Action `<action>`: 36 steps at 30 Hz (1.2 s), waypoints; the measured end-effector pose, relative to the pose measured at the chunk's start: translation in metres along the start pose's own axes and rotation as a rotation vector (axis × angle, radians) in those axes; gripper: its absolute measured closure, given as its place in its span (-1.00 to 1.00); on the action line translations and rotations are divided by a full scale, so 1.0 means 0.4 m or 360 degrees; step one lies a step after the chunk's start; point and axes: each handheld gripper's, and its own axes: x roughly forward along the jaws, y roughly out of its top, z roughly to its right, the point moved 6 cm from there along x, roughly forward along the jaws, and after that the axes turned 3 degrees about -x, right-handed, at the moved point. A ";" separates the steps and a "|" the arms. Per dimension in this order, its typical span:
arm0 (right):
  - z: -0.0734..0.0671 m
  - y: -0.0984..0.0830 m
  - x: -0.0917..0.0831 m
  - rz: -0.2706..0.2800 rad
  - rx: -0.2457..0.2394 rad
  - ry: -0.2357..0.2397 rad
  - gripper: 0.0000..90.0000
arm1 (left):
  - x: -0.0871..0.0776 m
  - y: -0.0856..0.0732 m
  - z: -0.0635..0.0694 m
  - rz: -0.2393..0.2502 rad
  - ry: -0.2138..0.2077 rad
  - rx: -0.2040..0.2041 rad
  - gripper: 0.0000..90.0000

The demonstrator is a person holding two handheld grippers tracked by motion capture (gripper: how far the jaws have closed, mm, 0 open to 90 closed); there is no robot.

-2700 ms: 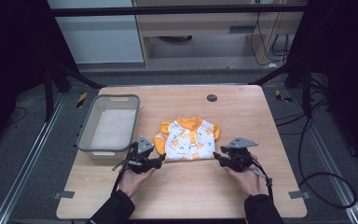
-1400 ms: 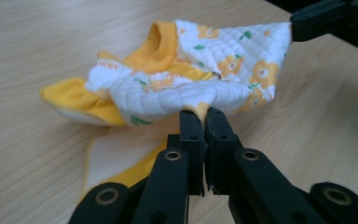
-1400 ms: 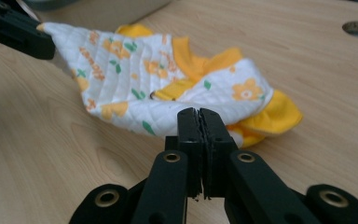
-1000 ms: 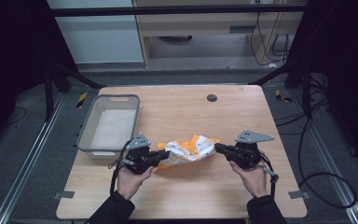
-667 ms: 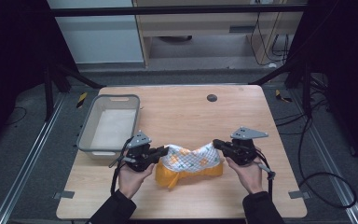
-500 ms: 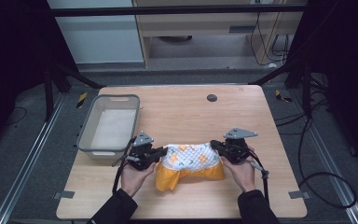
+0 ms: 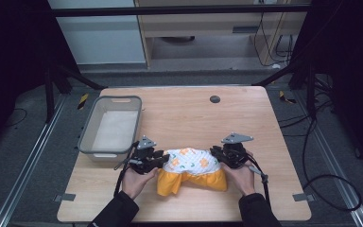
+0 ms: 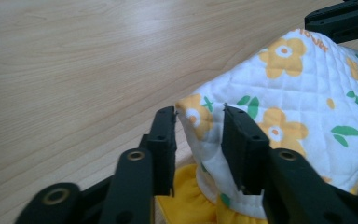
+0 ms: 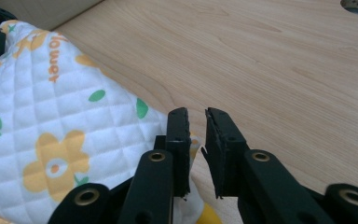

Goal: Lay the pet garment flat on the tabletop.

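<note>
A white quilted garment [image 7: 191, 163] with orange flowers and an orange-yellow hem lies folded on the wooden table [image 7: 194, 113]. My left gripper [image 7: 159, 160] is at its left end. In the left gripper view the jaws [image 8: 199, 116] have just been opening, and a corner of the garment [image 8: 298, 93] lies loosely between them. My right gripper [image 7: 216, 156] is at the right end. Its jaws [image 9: 196, 119] have also just been opening and show a narrow empty gap, with the garment [image 9: 51, 121] beside the left jaw.
A grey plastic bin [image 7: 111, 99] stands at the table's left, just beyond my left hand. A dark round hole [image 7: 214, 99] sits in the far middle of the tabletop. Bare wood lies beyond and to the right of the garment.
Both hands have brought the garment down onto the table, folded with its orange hem toward the near edge. Both grippers' jaws have parted from its ends.
</note>
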 end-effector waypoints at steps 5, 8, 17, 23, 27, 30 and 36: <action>0.001 0.011 -0.024 0.0045 -0.0009 0.0004 0.62 | -0.023 -0.002 0.000 0.0021 0.0009 0.0032 0.11; -0.003 0.016 -0.056 0.0080 -0.0017 0.0005 0.58 | -0.046 -0.005 0.004 0.0039 0.0030 0.0064 0.04; -0.031 -0.020 -0.156 0.0147 -0.0049 0.0048 0.41 | -0.104 -0.042 0.030 0.0058 0.0055 0.0125 -0.09; -0.064 -0.080 -0.165 0.0075 -0.0079 0.0070 0.32 | -0.118 -0.095 0.061 0.0013 0.0046 0.0121 -0.11; -0.087 -0.117 -0.164 0.0042 -0.0089 0.0099 0.23 | -0.108 -0.110 0.087 -0.0008 0.0043 0.0163 -0.13; -0.100 -0.134 -0.154 0.0017 -0.0102 0.0117 0.17 | -0.093 -0.119 0.098 -0.0040 0.0029 0.0167 -0.15; -0.115 -0.152 -0.116 -0.0074 -0.0142 0.0126 0.34 | -0.055 -0.143 0.105 -0.0129 0.0052 0.0179 -0.04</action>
